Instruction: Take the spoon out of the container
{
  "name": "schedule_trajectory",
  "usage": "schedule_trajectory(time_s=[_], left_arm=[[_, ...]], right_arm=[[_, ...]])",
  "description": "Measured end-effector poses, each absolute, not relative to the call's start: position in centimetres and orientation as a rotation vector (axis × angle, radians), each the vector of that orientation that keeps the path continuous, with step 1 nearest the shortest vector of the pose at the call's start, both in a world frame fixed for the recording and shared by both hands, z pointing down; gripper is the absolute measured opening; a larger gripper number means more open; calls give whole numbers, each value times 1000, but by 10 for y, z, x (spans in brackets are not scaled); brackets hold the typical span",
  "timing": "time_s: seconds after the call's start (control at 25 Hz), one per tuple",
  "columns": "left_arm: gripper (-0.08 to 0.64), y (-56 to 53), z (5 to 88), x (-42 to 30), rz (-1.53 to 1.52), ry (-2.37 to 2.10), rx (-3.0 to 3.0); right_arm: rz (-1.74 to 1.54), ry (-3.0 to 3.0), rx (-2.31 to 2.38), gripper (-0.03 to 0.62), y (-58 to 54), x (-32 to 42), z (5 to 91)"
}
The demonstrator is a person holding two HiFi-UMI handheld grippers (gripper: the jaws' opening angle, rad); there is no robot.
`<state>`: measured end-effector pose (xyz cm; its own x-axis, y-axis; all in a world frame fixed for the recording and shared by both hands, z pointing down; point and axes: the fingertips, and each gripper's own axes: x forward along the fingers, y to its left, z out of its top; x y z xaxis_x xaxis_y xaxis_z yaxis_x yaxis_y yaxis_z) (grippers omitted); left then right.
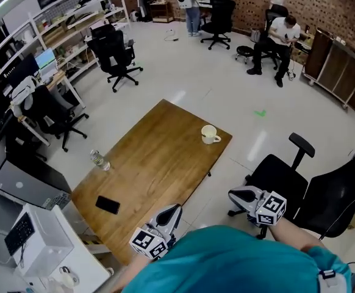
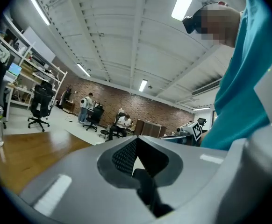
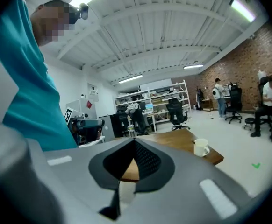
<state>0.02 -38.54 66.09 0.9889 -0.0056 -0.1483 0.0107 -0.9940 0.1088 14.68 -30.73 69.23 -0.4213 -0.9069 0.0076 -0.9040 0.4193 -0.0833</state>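
Note:
A white mug [image 1: 210,134] stands near the far right corner of the wooden table [image 1: 159,163]; in the right gripper view the mug [image 3: 201,147] sits by the table's edge. No spoon shows in any view. My left gripper [image 1: 175,210] hovers at the table's near edge, close to my chest, jaws shut and empty [image 2: 136,142]. My right gripper [image 1: 234,195] hangs off the table's near right side, over the floor. Its jaws meet at the tip [image 3: 135,143] with nothing between them. Both are far from the mug.
A clear water bottle [image 1: 99,159] stands at the table's left edge and a black phone [image 1: 107,204] lies near its front left. A black office chair [image 1: 299,188] is right of the table. Desks, shelves and seated people line the room's edges.

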Motion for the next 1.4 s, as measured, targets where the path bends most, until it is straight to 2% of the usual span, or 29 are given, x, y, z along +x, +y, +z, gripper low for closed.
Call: schedule_trajectory(time_s=[0.24, 0.44, 0.84, 1.04, 1.16, 1.28, 1.4], left_arm=[[0, -472, 705, 61, -175, 132, 2981], [0, -505, 712, 116, -71, 120, 2936], [5, -546, 778, 290, 333, -70, 2627], [92, -610, 833, 338, 434, -157, 2297], [139, -663, 870, 371, 460, -208, 2102], [191, -698, 887, 393, 469, -191, 2000], [208, -721, 899, 407, 494, -166, 1969]], right_arm=[[-140, 2566, -1787, 2, -379, 192, 722], [-117, 2537, -1794, 2, -396, 240, 716], [-103, 2561, -1610, 2, -411, 390, 714], [-213, 2544, -1591, 2, -438, 419, 718], [-157, 2529, -1635, 2, -463, 445, 719], [-257, 2499, -1693, 2, -478, 438, 721], [-265, 2471, -1757, 2, -488, 427, 731]])
